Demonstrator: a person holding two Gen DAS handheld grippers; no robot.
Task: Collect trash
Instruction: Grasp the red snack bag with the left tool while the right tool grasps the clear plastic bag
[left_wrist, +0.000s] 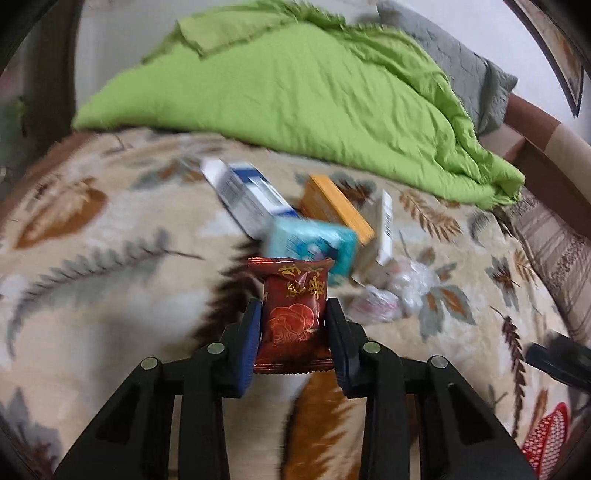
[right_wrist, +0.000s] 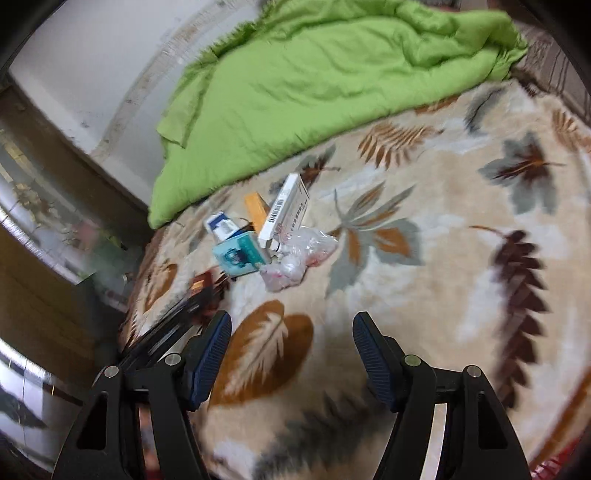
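The left tongs (left_wrist: 293, 321) grip a dark red snack packet (left_wrist: 291, 314) above a leaf-patterned blanket (left_wrist: 110, 258), with small cartons (left_wrist: 247, 195) and a green quilt (left_wrist: 295, 103) beyond.

We cannot read the print on the blue-and-white box (left_wrist: 245, 197) or the teal box (left_wrist: 314, 243); both are smeared by motion. The red snack packet (left_wrist: 291, 314) hides the teal box's near edge. A red mesh thing (left_wrist: 546, 439) is cut off at the frame's edge.

Soft even indoor light, heavy motion blur, fisheye bending at edges, dark corners
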